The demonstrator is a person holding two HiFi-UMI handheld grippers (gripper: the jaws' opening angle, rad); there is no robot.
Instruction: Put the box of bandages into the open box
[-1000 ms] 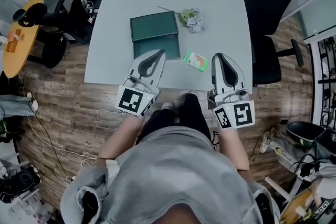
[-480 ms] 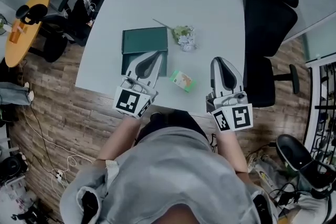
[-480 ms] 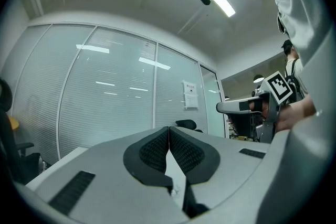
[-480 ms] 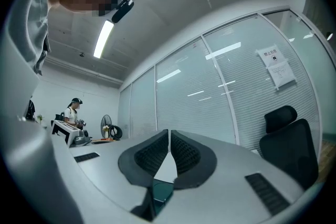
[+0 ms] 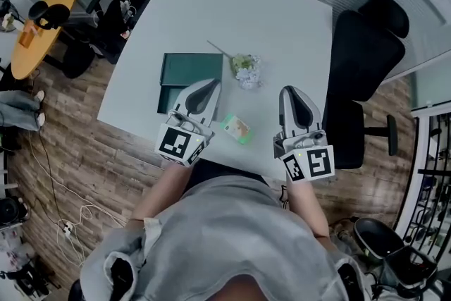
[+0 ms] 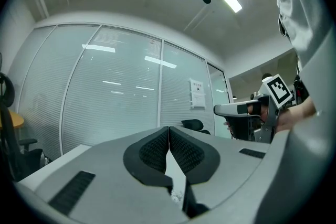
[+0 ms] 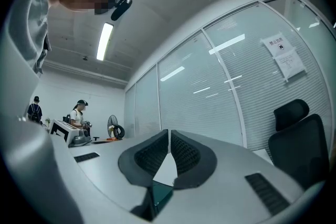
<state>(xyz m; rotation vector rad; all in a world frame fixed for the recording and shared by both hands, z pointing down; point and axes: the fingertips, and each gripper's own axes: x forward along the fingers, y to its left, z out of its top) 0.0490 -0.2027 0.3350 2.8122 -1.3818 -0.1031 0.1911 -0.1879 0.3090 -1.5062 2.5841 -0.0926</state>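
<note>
In the head view a small green and white box of bandages (image 5: pixel 235 128) lies on the white table (image 5: pixel 261 25) near its front edge, between my two grippers. A dark green open box (image 5: pixel 189 71) with its lid part sits to the left, behind the left gripper (image 5: pixel 210 84). That gripper is shut and empty, held above the table beside the open box. My right gripper (image 5: pixel 287 91) is shut too, empty, to the right of the bandage box. Both gripper views look up over their closed jaws, left gripper (image 6: pixel 168 131) and right gripper (image 7: pixel 169 135), at the glass walls.
A small bunch of pale flowers with a thin stem (image 5: pixel 246 70) lies behind the bandage box. A black office chair (image 5: pixel 363 60) stands at the table's right side. To the left are black bags (image 5: pixel 113 14) and a yellow round table (image 5: pixel 41 21).
The head view has shifted: the table and its objects now sit further right and lower in the picture. Both grippers stay shut at much the same places relative to the person.
</note>
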